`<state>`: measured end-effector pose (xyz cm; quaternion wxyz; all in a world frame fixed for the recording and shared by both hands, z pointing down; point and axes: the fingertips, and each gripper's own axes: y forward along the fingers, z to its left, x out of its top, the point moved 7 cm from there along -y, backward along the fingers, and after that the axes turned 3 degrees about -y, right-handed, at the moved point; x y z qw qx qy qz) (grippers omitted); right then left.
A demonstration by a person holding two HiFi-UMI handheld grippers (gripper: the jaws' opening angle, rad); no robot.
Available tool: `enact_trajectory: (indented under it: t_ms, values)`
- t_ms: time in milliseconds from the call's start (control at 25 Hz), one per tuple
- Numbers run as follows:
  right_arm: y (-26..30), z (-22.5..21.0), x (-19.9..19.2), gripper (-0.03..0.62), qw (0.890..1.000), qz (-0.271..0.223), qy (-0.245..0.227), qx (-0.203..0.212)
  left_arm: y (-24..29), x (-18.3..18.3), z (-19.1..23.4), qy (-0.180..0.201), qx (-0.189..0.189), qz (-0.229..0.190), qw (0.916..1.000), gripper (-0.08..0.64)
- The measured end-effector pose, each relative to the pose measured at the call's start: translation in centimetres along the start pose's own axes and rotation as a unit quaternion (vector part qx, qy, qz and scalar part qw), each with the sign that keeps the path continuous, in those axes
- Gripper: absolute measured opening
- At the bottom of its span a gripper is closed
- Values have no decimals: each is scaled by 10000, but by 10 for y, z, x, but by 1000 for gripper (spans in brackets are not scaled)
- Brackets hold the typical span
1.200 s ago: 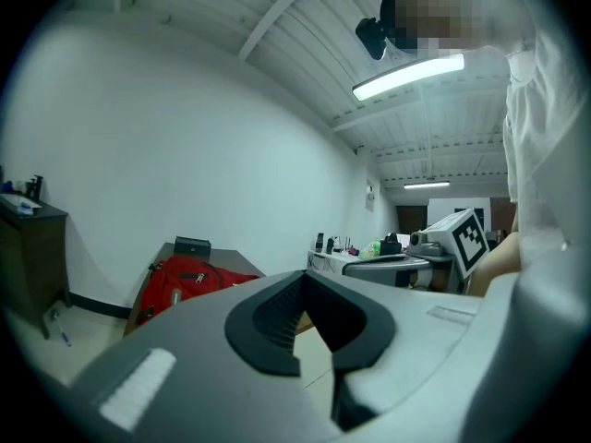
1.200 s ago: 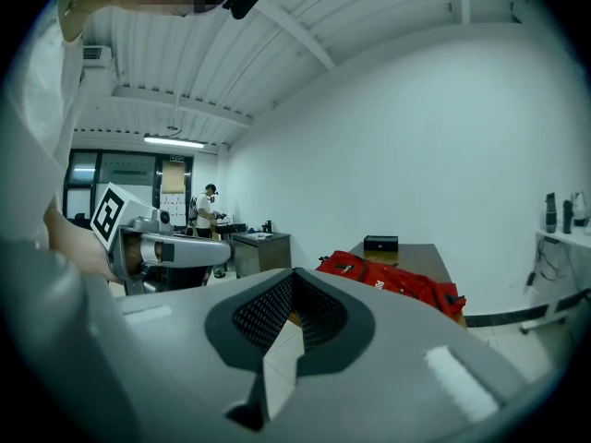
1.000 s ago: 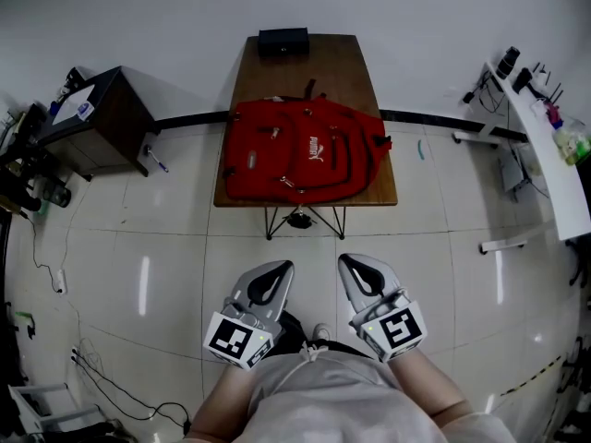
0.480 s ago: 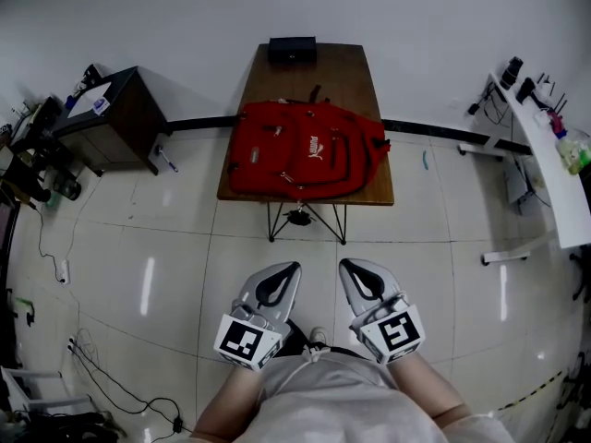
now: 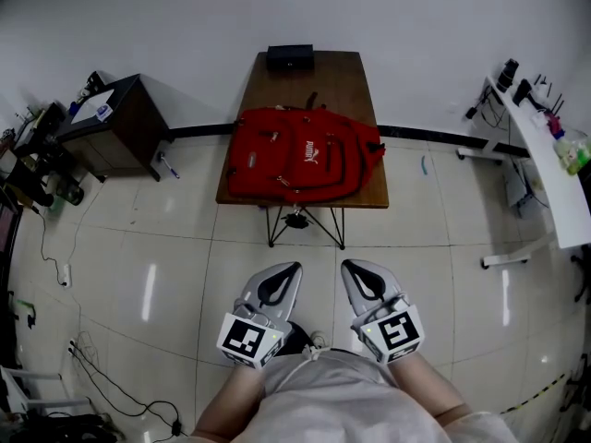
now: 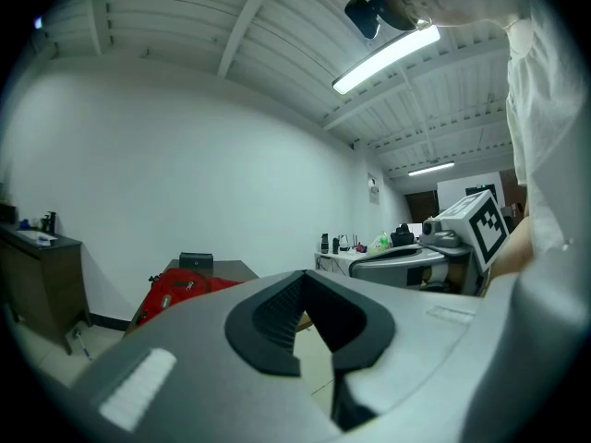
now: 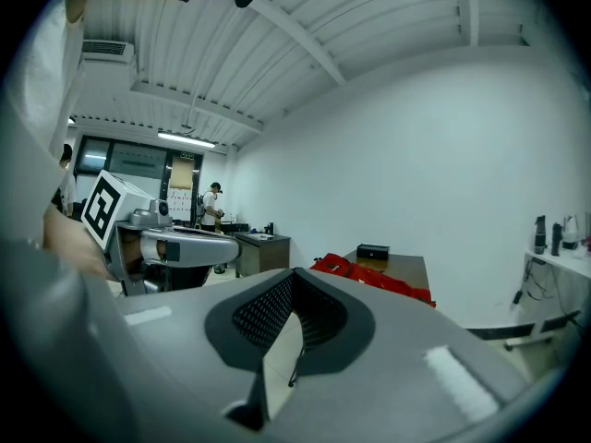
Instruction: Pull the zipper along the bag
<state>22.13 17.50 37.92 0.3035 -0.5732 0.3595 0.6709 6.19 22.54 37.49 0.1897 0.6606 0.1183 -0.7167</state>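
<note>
A red backpack lies flat on a small brown wooden table, far ahead of me across the tiled floor. It also shows as a red shape in the left gripper view and as a red heap on the tabletop in the right gripper view. Its zippers are too small to make out. My left gripper and right gripper are held side by side close to the body, well short of the table. Both are shut with nothing between the jaws.
A black box sits at the table's far end by the wall. A dark cabinet stands at the left, a white bench with bottles at the right. Cables trail on the floor at the lower left. A person stands far off.
The view has shifted slightly, so the table and backpack sit a little further up in the head view. Both grippers stay shut, close to the body.
</note>
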Motion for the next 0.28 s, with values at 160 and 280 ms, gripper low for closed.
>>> enact_trajectory:
  t_ms: [160, 280]
  values:
    - [-3, -1, 2, 5, 10000, -22, -91, -7, -1, 0, -1, -40, 53, -11, 10000, 8]
    - [-5, -2, 2, 5, 9999, -30, -103, -21, 0, 1, -1, -57, 81, -24, 9999, 8]
